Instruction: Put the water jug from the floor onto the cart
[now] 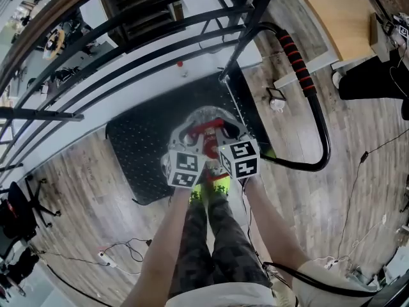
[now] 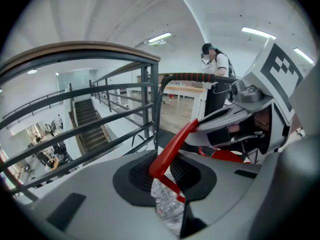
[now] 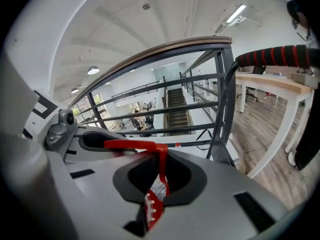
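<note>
The clear water jug (image 1: 206, 116) with its red handle (image 1: 208, 132) is over the black studded deck of the cart (image 1: 137, 147); I cannot tell whether it rests on the deck. My left gripper (image 1: 196, 139) and right gripper (image 1: 221, 137) meet at the handle, marker cubes toward me. In the left gripper view the left gripper (image 2: 166, 178) is shut on the red handle (image 2: 172, 151), with crinkled clear plastic (image 2: 167, 209) below. In the right gripper view the right gripper (image 3: 159, 178) is shut on the red handle (image 3: 161, 164).
The cart's black push bar with red grips (image 1: 299, 61) curves up at the right. A dark metal railing (image 1: 96, 50) runs behind the cart, above a stairwell. A wooden table (image 1: 335, 15) stands at top right. Cables (image 1: 121, 251) lie on the floor. A person (image 2: 216, 76) stands beyond the cart.
</note>
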`<state>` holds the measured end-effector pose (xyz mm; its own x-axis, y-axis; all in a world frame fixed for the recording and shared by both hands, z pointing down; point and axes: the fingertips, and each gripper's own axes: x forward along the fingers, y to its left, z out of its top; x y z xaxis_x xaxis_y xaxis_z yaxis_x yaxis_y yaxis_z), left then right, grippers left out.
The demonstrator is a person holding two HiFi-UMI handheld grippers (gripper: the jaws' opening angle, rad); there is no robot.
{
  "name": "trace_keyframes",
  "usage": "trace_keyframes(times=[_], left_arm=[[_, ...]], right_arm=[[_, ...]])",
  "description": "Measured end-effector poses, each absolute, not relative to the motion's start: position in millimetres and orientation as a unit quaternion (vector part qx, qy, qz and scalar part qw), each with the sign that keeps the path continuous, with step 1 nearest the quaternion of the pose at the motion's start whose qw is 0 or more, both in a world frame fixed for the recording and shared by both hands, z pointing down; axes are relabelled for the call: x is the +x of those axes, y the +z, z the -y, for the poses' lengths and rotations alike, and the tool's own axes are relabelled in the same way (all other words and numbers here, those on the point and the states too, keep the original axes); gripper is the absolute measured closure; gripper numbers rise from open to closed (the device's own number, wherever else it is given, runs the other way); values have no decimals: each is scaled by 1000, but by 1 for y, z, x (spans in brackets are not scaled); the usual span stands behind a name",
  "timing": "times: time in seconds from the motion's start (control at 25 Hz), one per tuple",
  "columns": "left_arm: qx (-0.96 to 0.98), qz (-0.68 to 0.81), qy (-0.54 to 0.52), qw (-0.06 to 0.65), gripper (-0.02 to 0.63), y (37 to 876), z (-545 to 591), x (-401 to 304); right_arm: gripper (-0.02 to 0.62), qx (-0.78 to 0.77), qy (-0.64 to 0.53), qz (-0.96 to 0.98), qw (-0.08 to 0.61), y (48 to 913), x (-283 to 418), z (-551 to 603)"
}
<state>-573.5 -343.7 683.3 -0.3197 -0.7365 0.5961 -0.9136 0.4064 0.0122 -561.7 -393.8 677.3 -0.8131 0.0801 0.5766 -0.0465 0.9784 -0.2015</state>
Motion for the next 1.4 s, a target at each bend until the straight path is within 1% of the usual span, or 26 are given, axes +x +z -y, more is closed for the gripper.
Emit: trace_keyframes(times=[0.44, 0.56, 0.76, 0.96, 1.2, 1.4], left_arm=[[523, 797, 153, 259, 541, 691, 353, -601], [535, 792, 135, 262, 527, 691, 357, -607], [545, 780, 118, 285, 465, 696, 363, -612], [532, 788, 110, 290, 444, 700, 357, -616], [517, 798, 95, 294, 430, 699, 346, -626], [521, 795, 99, 294, 430, 698, 344, -626]], right_arm=[[571, -10, 90, 951, 296, 685, -590, 399], [571, -13, 85, 951, 297, 688, -598, 402], [568, -14, 82, 950, 301, 691, -609, 411], [494, -18, 95, 948, 305, 693, -616, 412], [458, -13, 97, 948, 303, 691, -624, 416], [447, -2, 96, 948, 303, 690, -623, 418]])
